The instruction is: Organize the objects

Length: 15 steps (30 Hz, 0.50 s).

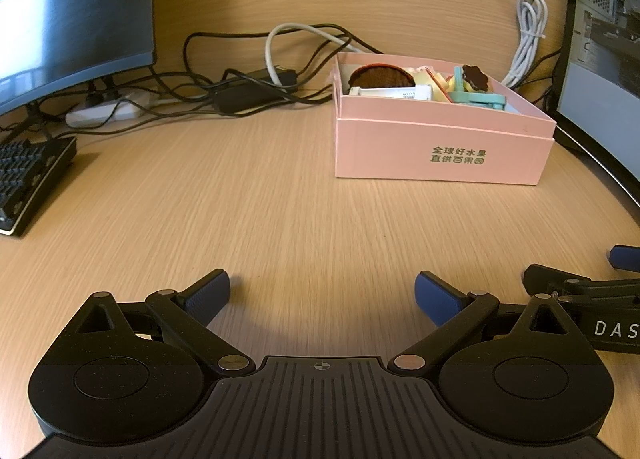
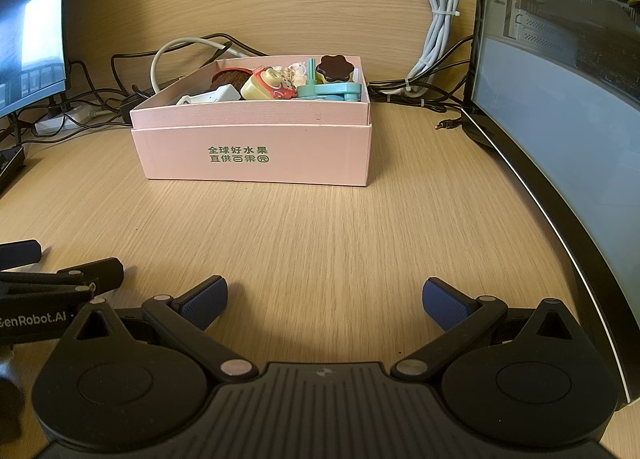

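A pink cardboard box [image 1: 440,147] [image 2: 256,155] with green characters stands on the wooden desk ahead of both grippers. Inside lie several small items: a brown round piece [image 1: 380,77] [image 2: 230,79], a white flat piece [image 1: 390,93] [image 2: 210,95], a yellow toy camera [image 2: 264,87], a teal plastic piece [image 1: 478,99] [image 2: 330,91] and a brown flower-shaped lid [image 1: 476,77] [image 2: 335,67]. My left gripper [image 1: 322,295] is open over bare desk, well short of the box. My right gripper [image 2: 325,301] is open too, holding nothing. Each gripper shows at the other view's edge.
A monitor [image 1: 68,15] and a keyboard [image 1: 28,175] are at the left. A power strip [image 1: 104,111] and tangled cables [image 1: 248,87] lie behind the box. A bundled white cable [image 2: 438,31] hangs at the back. A computer case [image 2: 560,99] bounds the right side.
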Available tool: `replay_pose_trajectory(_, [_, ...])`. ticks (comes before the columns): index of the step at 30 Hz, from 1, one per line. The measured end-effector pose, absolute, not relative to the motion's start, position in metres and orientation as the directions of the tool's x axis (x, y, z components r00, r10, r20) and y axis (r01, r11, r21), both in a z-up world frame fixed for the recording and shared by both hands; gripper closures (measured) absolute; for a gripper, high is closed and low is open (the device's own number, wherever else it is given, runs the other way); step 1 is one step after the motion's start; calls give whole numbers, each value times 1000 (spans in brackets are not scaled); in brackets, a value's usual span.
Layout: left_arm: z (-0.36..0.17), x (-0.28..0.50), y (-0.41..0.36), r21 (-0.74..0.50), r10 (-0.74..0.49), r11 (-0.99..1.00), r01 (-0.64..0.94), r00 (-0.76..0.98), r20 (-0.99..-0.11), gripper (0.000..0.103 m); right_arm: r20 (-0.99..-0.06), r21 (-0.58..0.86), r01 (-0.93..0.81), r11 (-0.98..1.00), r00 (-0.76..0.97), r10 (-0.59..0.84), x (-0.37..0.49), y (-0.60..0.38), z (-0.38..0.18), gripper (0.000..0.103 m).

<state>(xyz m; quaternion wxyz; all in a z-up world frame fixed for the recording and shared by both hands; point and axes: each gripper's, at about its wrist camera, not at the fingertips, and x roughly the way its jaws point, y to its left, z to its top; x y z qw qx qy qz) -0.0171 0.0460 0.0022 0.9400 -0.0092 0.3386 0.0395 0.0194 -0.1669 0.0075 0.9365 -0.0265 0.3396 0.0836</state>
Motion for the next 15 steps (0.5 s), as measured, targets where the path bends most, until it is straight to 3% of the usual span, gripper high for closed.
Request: replay_pose_trajectory(15, [2,-17,46,8,62,997,-74,768,-637,1,-641,7,-175,985,755,139,20,-166,8,0])
